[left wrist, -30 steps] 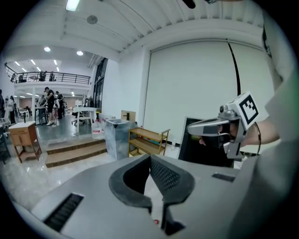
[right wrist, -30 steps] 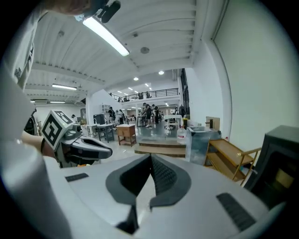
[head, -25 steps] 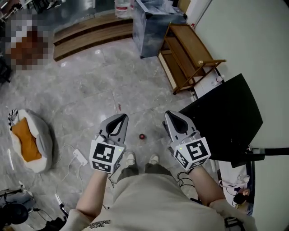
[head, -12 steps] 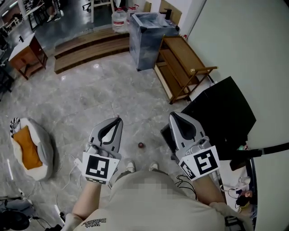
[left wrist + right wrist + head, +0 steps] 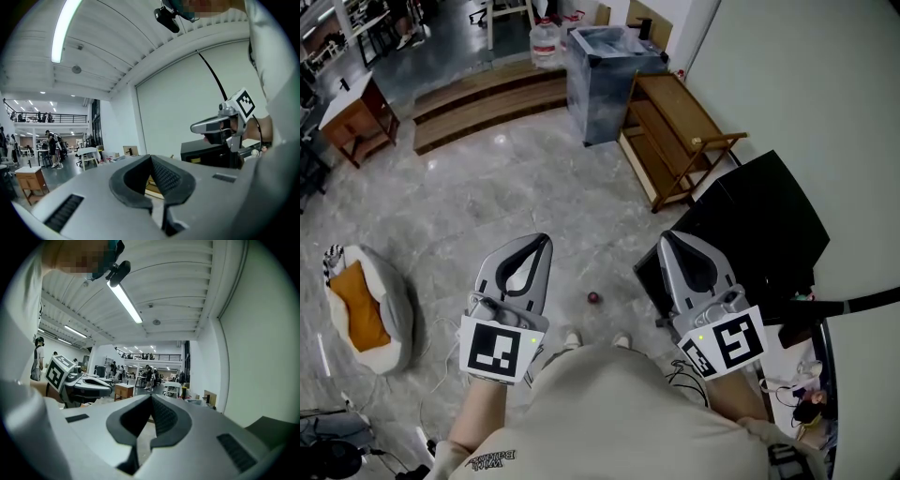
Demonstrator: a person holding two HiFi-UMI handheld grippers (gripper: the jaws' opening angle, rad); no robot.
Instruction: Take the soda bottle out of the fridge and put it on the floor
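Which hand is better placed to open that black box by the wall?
Right, probably: the right gripper sits beside the black box, while the left gripper is farther off. Both are shut and empty.

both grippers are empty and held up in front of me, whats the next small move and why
Probably turn right toward the black cabinet, likely the fridge, and open the right gripper to get at it. Both it and the left gripper are shut with nothing between the fingers, and no soda bottle shows in any view.
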